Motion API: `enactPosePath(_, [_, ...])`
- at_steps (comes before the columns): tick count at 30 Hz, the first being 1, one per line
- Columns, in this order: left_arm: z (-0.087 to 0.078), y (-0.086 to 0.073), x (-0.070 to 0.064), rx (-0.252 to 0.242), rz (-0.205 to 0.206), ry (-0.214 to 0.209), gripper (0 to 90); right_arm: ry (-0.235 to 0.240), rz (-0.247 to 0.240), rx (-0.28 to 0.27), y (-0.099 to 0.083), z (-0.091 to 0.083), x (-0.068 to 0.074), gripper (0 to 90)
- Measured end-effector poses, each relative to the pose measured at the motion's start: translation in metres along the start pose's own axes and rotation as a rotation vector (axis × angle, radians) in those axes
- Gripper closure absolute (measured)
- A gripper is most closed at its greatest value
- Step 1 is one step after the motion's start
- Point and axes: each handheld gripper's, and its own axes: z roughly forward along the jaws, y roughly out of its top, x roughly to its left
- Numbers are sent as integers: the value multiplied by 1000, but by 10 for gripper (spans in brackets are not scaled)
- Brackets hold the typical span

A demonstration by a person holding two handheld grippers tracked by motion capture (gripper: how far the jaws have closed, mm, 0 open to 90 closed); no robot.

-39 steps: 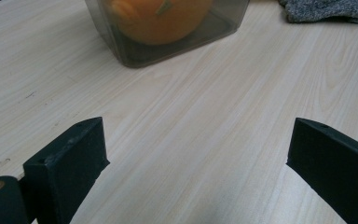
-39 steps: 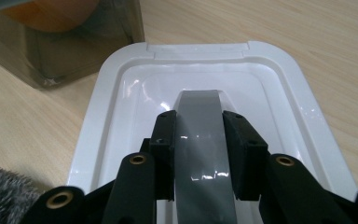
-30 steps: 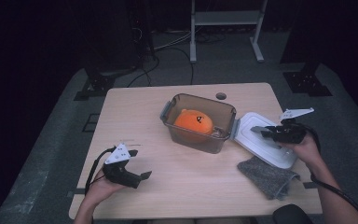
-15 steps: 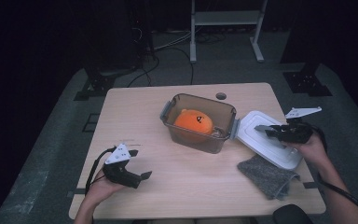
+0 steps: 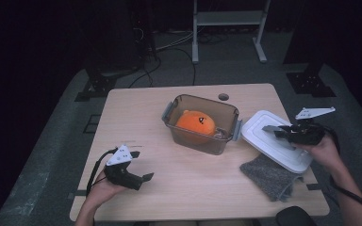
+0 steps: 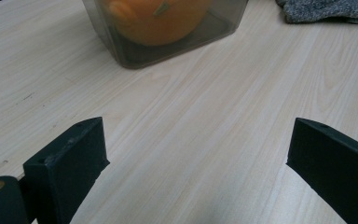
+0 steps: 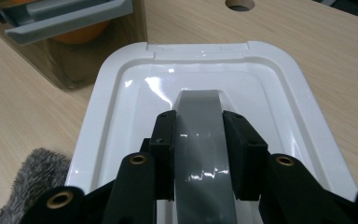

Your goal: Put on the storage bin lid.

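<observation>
White lid [image 5: 275, 141] on the table [image 5: 207, 188], right of the transparent container [image 5: 201, 123], one corner over the grey cloth [image 5: 271, 176]. Right gripper [image 5: 272, 132] clamped on the grey handle [image 7: 203, 140] of this lid, one jaw on each side, touching it. Left gripper [image 5: 141, 165] near the front left part of the table, jaws wide apart, nothing between them, only bare wood below. Orange plush toy [image 5: 195, 123] inside the container, uncovered. Grey latch [image 7: 70, 21] of the container just beside the lid edge in the right gripper view.
</observation>
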Motion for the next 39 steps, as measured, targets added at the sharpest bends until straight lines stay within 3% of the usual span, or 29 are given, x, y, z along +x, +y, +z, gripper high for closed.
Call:
enactPosePath(22, [1,0,0,1,-1,-3,37,-16,-22,-35,12,-35,3,657])
enactPosePath(39, [1,0,0,5,-2,-2,36,0,-64,-85,43,-57,11,657])
